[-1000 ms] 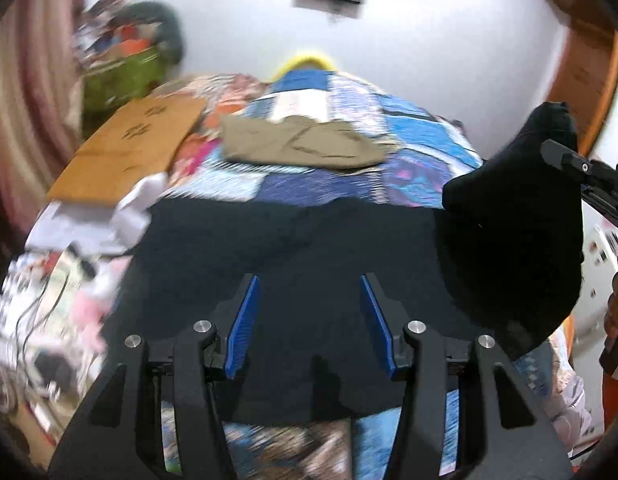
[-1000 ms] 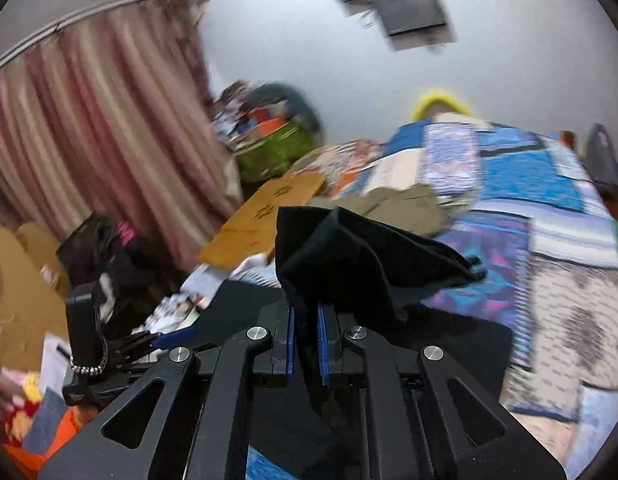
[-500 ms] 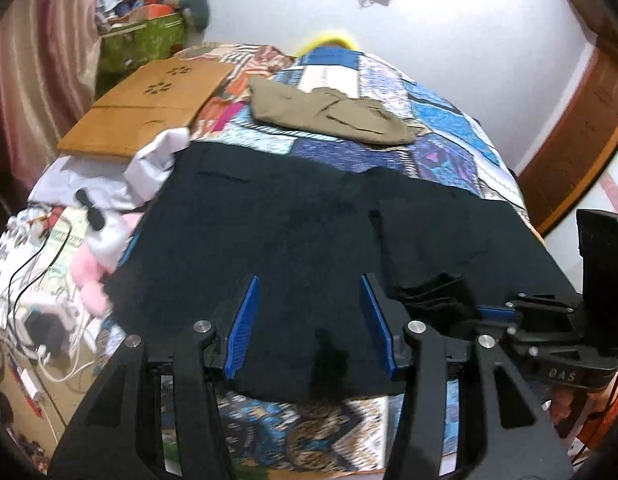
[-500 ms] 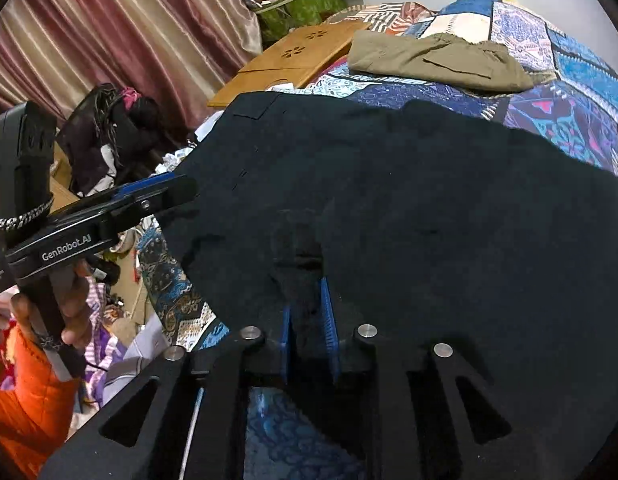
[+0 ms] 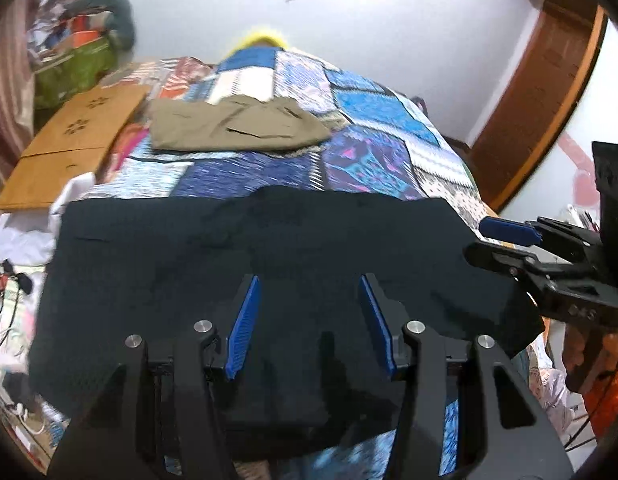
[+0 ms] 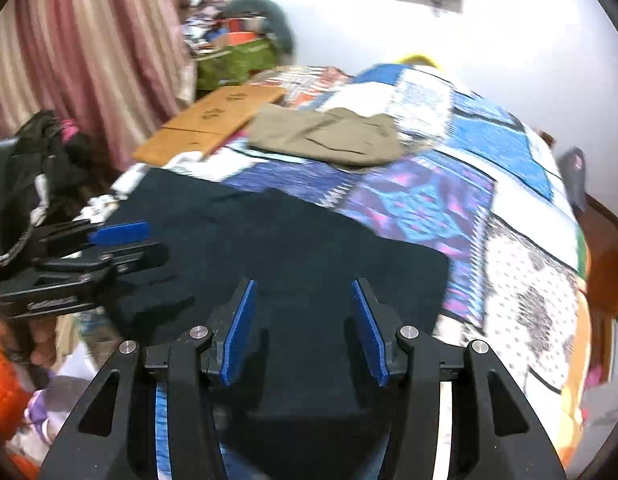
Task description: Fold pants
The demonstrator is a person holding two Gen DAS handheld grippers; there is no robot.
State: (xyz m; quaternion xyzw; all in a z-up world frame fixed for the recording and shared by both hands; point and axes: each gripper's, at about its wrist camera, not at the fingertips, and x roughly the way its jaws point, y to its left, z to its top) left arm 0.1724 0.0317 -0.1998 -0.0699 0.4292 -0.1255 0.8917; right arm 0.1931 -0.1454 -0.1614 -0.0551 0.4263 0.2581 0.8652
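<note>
Black pants [image 5: 269, 256] lie spread flat across the near end of the patchwork quilt [image 5: 369, 152]; they also show in the right wrist view [image 6: 293, 248]. My left gripper [image 5: 309, 324] is open and empty above their near edge. My right gripper [image 6: 301, 328] is open and empty above their right part. The right gripper also shows at the right of the left wrist view [image 5: 505, 244], and the left gripper at the left of the right wrist view [image 6: 121, 244].
Folded khaki pants [image 5: 237, 128] lie farther back on the quilt. A brown cardboard sheet [image 5: 73, 140] lies at the bed's left edge. A green bag with clutter [image 6: 237, 60] and striped curtains [image 6: 85, 52] stand left. A wooden door frame [image 5: 549, 88] is right.
My right gripper was shut on a fold of the black pants, carried it down onto the bed, then opened and let go. The pants now lie flat. My left gripper stayed open.
</note>
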